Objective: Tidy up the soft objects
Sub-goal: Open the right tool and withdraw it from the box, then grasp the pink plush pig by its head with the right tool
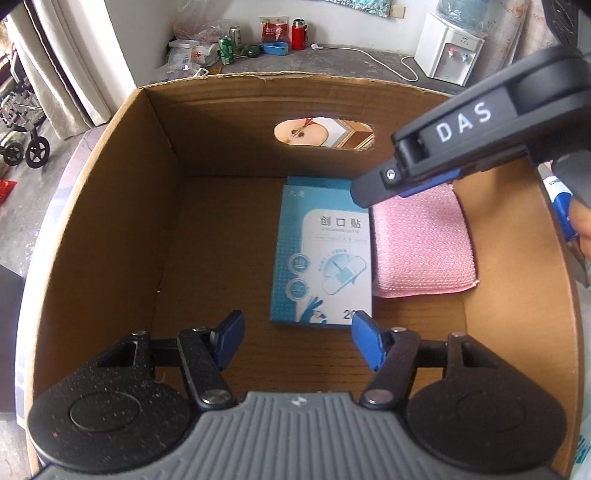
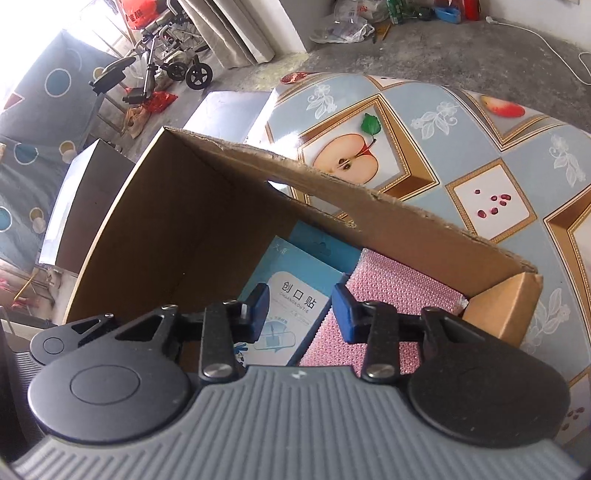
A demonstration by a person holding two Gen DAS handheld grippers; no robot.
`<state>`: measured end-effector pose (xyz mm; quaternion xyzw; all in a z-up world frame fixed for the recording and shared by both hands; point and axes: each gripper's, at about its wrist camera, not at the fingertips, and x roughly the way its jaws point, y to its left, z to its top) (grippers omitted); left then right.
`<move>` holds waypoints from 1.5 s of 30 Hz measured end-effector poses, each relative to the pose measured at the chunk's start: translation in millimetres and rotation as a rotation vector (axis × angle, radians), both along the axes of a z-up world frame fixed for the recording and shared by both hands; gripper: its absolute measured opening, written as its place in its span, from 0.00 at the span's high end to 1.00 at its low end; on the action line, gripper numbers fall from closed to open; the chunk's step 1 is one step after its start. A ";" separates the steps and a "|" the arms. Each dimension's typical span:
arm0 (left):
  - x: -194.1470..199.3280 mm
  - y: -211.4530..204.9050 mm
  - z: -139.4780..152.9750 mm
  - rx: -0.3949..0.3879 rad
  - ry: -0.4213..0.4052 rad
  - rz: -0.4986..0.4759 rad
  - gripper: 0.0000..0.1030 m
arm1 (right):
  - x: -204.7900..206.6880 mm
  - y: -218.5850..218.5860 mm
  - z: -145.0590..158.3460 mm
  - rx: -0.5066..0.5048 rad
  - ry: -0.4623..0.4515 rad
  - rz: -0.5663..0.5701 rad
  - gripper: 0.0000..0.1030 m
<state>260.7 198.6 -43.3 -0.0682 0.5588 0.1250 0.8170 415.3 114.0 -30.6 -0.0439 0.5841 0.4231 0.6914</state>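
An open cardboard box (image 1: 110, 221) stands on the table. Flat on its floor lie a blue-and-white packet of plasters (image 1: 325, 251) and, touching its right side, a folded pink cloth (image 1: 421, 240). My left gripper (image 1: 297, 332) hangs open inside the box, just short of the packet's near edge, with nothing between its fingers. My right gripper (image 1: 373, 192) reaches in from the upper right, its tip over the far corner where packet and cloth meet. In the right wrist view it (image 2: 300, 306) stands open above the packet (image 2: 291, 291) and the cloth (image 2: 399, 288), gripping neither.
The box (image 2: 166, 221) sits on a table with a fruit-patterned cover (image 2: 480, 155). A hand (image 1: 581, 229) shows at the right edge. On the floor beyond are a water dispenser (image 1: 448, 48), cans, bags, a red flask (image 1: 298, 34) and a wheelchair (image 2: 173, 62).
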 end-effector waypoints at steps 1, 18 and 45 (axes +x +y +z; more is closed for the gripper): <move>-0.3 0.8 -0.3 0.004 0.003 0.007 0.36 | -0.9 2.5 -3.2 -0.004 0.012 0.003 0.65; -59.3 -54.4 84.1 -0.061 -0.236 -0.070 0.18 | -98.6 -146.7 83.9 0.347 -0.159 -0.228 0.48; -97.2 -322.2 66.7 -0.168 -0.471 -0.547 0.16 | -187.9 -512.8 69.9 0.139 -0.377 -0.771 0.41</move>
